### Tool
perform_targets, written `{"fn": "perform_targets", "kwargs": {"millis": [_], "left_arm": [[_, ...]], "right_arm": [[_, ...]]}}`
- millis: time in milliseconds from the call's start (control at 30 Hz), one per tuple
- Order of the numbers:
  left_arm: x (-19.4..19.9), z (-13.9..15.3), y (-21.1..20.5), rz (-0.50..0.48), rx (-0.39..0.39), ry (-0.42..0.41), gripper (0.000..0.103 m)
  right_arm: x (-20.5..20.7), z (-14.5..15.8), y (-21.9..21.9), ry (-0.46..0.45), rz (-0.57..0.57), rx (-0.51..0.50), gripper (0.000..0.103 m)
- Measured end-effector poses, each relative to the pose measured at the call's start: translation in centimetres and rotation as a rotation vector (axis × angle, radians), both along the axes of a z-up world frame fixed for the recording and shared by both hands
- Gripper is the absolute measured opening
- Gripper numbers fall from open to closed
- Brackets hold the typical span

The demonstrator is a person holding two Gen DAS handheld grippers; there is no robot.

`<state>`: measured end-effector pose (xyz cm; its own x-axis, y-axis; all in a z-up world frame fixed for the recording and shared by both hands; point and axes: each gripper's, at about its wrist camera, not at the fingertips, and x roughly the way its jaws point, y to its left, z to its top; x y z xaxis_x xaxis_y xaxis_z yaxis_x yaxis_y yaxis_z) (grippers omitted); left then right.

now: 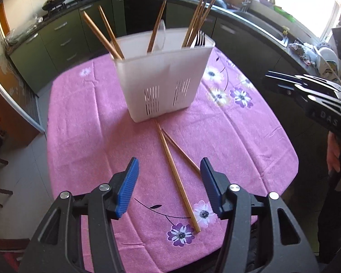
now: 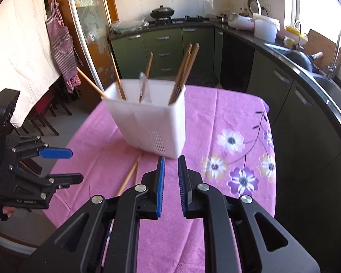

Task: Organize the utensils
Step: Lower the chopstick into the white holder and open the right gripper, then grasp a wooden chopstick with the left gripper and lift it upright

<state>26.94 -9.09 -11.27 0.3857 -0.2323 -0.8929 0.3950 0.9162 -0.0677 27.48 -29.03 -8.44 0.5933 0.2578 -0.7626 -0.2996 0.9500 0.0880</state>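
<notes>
A white plastic utensil holder (image 1: 163,79) is standing upright near the middle of a tabletop (image 1: 84,141) covered by a pink flowered cloth, in a kitchen lined with dark green cabinets (image 2: 168,45). Wooden chopsticks are leaning out of the holder's compartments: two (image 1: 102,34) at its left end, one (image 1: 156,26) near the middle divider and a bundle (image 1: 199,20) at the right end, where the tines of a fork (image 1: 200,38) are also showing. Two loose chopsticks (image 1: 175,173) are lying crossed on the cloth just in front of the holder, their far ends close to its base.

The left gripper (image 1: 169,166) is hovering above the loose pair, its blue-padded jaws standing apart with nothing pressed between them; the crossed sticks are showing on the cloth in the gap below. The right gripper (image 2: 171,166) is pointing down toward the holder's near corner, its jaws parted by only a narrow slit and holding nothing. In the right wrist view the left gripper is appearing at the left edge, its jaws spread. In the left wrist view the right gripper is appearing at the right edge, with a person's hand (image 1: 334,154) on its handle.
</notes>
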Motion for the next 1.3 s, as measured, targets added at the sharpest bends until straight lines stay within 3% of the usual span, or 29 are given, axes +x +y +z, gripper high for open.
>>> {"fn": "perform_targets", "kwargs": {"millis": [100, 267, 533, 600, 800, 967, 1133, 1300], "left_arm": [[1.7, -3.3, -0.8, 0.038, 0.034, 0.087, 0.053], [3.9, -7.1, -2.2, 0.075, 0.073, 0.195, 0.048], [6.7, -9.8, -4.0, 0.107, 0.158, 0.234, 0.025], [7.1, -10.3, -4.2, 0.111, 0.165, 0.247, 0.025], [8.6, -10.9, -4.7, 0.117, 0.182, 0.251, 0.023], [8.9, -11.0, -5.3, 0.098, 0.176, 0.267, 0.008], [8.8, -10.7, -5.2, 0.103, 0.155, 0.285, 0.008], [7.1, -9.2, -3.6, 0.094, 0.139, 0.241, 0.008]], "right_arm": [[0.0, -2.8, -1.6, 0.054, -0.017, -0.011, 0.013], [0.0, -4.8, -3.8, 0.092, -0.029, 0.003, 0.016], [0.4, -6.3, -4.7, 0.130, -0.018, 0.027, 0.016], [0.4, -6.5, -4.9, 0.131, -0.018, 0.032, 0.020], [0.3, -6.3, -5.6, 0.130, -0.027, 0.043, 0.021], [0.3, -6.6, -5.6, 0.139, -0.023, 0.046, 0.021], [0.1, -6.6, -5.1, 0.142, -0.012, 0.047, 0.021], [-0.1, -6.5, -5.1, 0.141, -0.015, 0.041, 0.021]]}}
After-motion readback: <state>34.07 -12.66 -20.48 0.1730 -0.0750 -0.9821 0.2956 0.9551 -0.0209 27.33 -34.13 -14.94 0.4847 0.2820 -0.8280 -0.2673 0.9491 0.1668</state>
